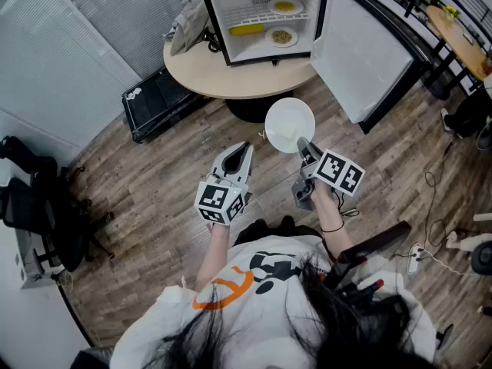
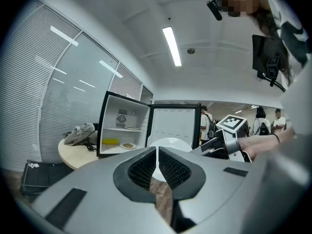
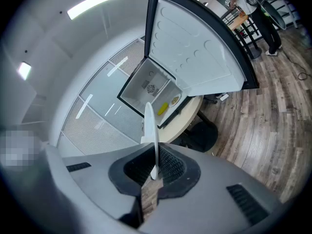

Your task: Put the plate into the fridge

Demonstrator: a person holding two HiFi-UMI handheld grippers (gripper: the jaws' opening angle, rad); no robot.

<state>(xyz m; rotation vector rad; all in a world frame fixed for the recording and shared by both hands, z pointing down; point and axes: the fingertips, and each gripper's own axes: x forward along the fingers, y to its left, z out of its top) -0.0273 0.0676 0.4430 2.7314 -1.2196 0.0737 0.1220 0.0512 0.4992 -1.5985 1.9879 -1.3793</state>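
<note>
A white plate (image 1: 290, 125) is held by its near rim in my right gripper (image 1: 307, 151), which is shut on it, a little above the wooden floor and short of the table. The right gripper view shows the plate (image 3: 150, 123) edge-on between the pads of the right gripper (image 3: 155, 171). My left gripper (image 1: 244, 150) hovers just left of the plate, shut and empty; its jaws (image 2: 157, 150) meet in front of the plate (image 2: 171, 142). The small fridge (image 1: 261, 14) stands open on the round table (image 1: 231, 79), its door (image 1: 361, 52) swung right.
Inside the fridge lie a yellow item (image 1: 247, 30), a plate of food (image 1: 282, 37) and another dish (image 1: 285, 7) on the upper shelf. A grey bag (image 1: 188, 25) sits on the table. A black crate (image 1: 157, 102) and an office chair (image 1: 38, 206) stand to the left.
</note>
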